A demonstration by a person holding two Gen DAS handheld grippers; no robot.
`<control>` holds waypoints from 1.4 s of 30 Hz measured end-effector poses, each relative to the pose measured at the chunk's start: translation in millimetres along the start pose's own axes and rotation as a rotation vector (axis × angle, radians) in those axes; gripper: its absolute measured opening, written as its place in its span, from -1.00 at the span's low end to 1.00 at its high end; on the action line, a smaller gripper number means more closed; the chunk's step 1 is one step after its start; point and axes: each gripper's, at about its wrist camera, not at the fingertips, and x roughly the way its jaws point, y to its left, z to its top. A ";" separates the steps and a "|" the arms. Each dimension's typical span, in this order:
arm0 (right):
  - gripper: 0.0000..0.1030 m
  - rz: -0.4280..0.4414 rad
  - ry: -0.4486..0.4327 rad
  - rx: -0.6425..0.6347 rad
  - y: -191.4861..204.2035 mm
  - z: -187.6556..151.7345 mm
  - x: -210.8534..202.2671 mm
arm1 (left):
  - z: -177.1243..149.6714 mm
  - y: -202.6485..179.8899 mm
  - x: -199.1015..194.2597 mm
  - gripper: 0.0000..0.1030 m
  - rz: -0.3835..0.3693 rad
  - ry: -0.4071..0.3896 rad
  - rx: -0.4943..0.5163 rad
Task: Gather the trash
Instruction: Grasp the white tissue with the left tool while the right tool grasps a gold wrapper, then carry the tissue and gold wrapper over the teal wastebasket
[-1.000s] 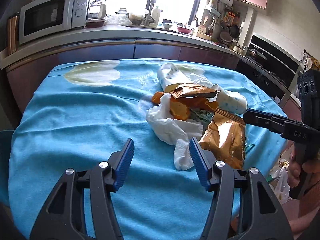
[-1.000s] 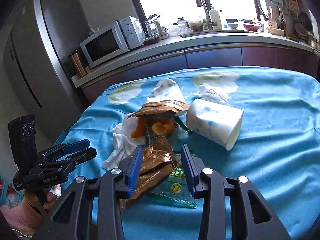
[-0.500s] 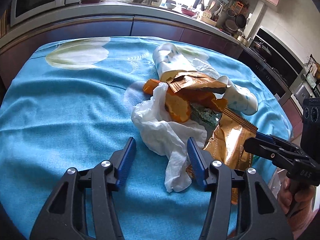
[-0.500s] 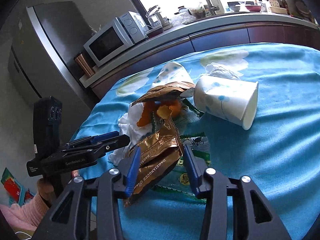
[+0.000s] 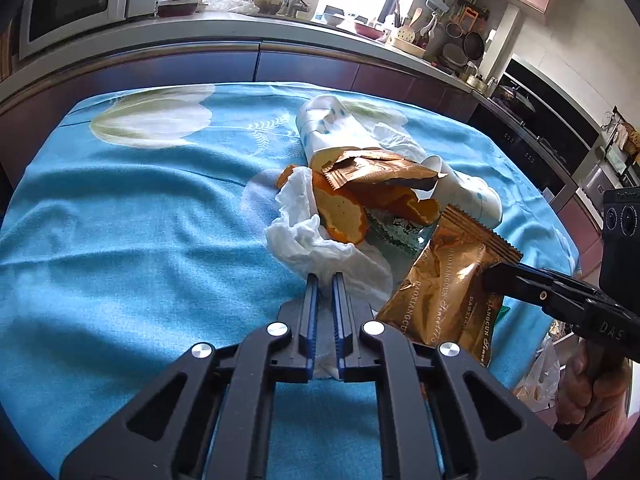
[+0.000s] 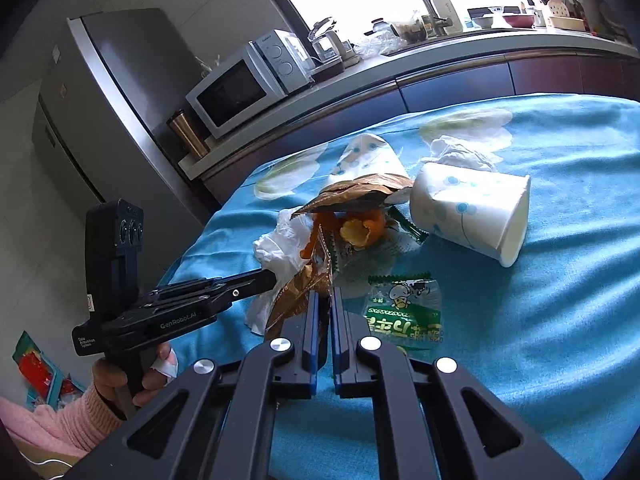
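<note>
A pile of trash lies on the blue tablecloth (image 5: 120,240). My left gripper (image 5: 325,280) is shut on the near end of a crumpled white tissue (image 5: 304,236). My right gripper (image 6: 325,294) is shut on a gold snack wrapper (image 5: 448,292), seen edge-on in the right wrist view (image 6: 304,292) and lifted a little. Orange peel (image 5: 344,216), a second gold wrapper (image 5: 376,172), a green snack packet (image 6: 404,312) and two white paper cups (image 6: 468,212) (image 5: 332,132) lie in the pile. The left gripper also shows in the right wrist view (image 6: 268,278).
A second crumpled tissue (image 6: 460,152) lies behind the cups. A kitchen counter with a microwave (image 6: 248,88) runs behind the table, a fridge (image 6: 100,112) to its left. A plastic bag (image 5: 540,372) hangs below the table's right edge.
Both grippers moved forward and closed: the left on the white tissue, the right on the gold wrapper, which has tilted up off the cloth.
</note>
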 end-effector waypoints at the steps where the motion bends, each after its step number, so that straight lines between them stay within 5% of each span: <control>1: -0.92 0.004 -0.002 -0.004 2.0 1.0 -0.9 | -0.7 0.2 -4.2 -0.85 0.001 -0.009 0.002; 27: -0.97 0.188 -0.021 -0.111 70.2 29.8 18.4 | -37.5 66.5 -131.2 -0.87 0.108 -0.198 -0.098; 42: -0.97 0.336 0.039 -0.171 131.5 47.4 73.4 | -61.9 136.2 -211.0 -0.87 0.289 -0.306 -0.229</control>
